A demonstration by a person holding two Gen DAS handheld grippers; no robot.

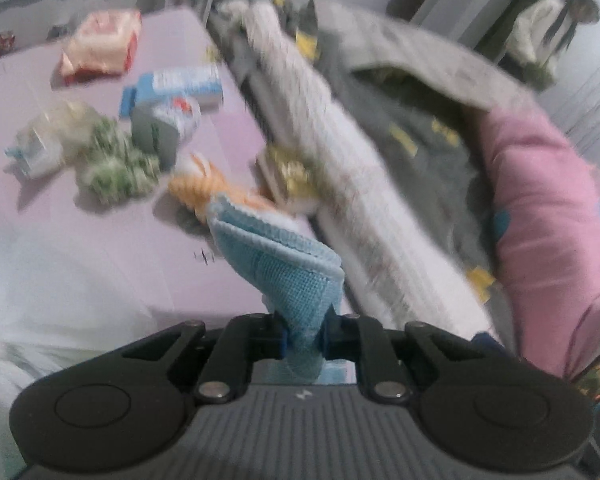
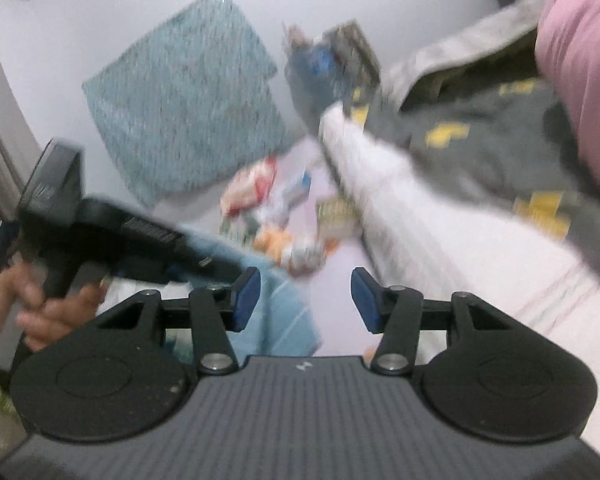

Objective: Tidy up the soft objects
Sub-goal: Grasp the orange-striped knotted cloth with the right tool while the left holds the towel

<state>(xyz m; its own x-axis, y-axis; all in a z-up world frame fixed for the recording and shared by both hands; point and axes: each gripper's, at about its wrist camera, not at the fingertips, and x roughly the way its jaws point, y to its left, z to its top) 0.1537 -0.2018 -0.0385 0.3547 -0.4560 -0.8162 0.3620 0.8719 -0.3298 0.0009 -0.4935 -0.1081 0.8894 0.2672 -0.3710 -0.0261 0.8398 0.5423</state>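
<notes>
Blue woven cloth (image 1: 284,280), one piece, hangs pinched in the left tongs (image 1: 303,338), lifted above the pale lilac worktop (image 1: 112,232). Its weave is ribbed, with a stitched hem, folded into a drooping cone. Right tongs (image 2: 305,300) stand spread with nothing between the two blue pads (image 2: 246,300). One hand (image 2: 40,312) grips the left tool's handle. Several packets (image 1: 100,46) and a green-white tuft (image 1: 116,164) lie blurred on the worktop; a pink cushion (image 1: 548,216) is cut off at the right edge
</notes>
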